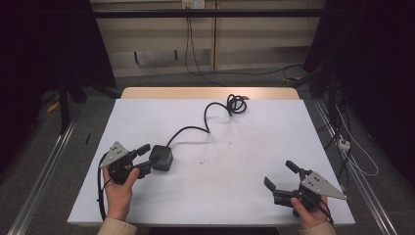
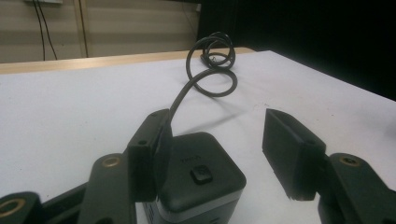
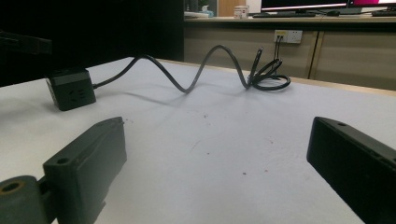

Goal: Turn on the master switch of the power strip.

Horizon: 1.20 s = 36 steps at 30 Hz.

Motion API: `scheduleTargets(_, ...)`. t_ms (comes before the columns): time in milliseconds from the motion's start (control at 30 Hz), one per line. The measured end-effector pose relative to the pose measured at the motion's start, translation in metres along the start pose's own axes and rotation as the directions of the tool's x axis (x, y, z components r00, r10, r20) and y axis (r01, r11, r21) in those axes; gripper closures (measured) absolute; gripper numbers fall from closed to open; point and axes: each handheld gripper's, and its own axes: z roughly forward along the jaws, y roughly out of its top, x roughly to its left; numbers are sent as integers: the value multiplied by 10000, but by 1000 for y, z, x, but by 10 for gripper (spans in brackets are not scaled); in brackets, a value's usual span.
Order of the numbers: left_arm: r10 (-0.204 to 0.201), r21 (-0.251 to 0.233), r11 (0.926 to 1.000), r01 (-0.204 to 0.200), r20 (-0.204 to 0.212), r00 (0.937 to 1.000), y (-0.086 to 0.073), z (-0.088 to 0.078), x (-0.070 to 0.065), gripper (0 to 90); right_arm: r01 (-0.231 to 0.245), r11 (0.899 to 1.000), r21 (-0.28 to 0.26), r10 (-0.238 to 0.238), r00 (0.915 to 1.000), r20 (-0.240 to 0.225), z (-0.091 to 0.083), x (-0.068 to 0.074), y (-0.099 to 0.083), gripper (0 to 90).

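My left claw (image 1: 147, 157) sat half-spread around the black power cube (image 1: 161, 157), one pad touching; its cord (image 1: 208, 120) ran away from my claw toward the desk's (image 1: 244, 166) far edge.

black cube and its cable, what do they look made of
Cube socket: looks like hard plastic, matte dark top with a pale grey band below, moulded rounded edges and a small button. Cable: probably rubber or PVC sheathing, smooth black, holding springy loops above the table.
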Motion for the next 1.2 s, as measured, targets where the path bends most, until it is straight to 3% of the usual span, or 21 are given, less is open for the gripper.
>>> scheduleTargets(600, -31, 254, 9997, 30, 54, 10000, 4, 8, 0, 543, -19, 10000, 20, 19, 10000, -10, 0, 0, 0, 46)
scheduleTargets(933, -101, 471, 9988, 108, -153, 9998, 4, 10, 2, 586, 8, 10000, -6, -8, 10000, 14, 0, 0, 0, 47)
scheduleTargets(1200, -185, 649, 9977, 200, -232, 9996, 3, 11, 5, 675, 16, 10000, -16, -16, 10000, 27, 0, -1, 0, 47)
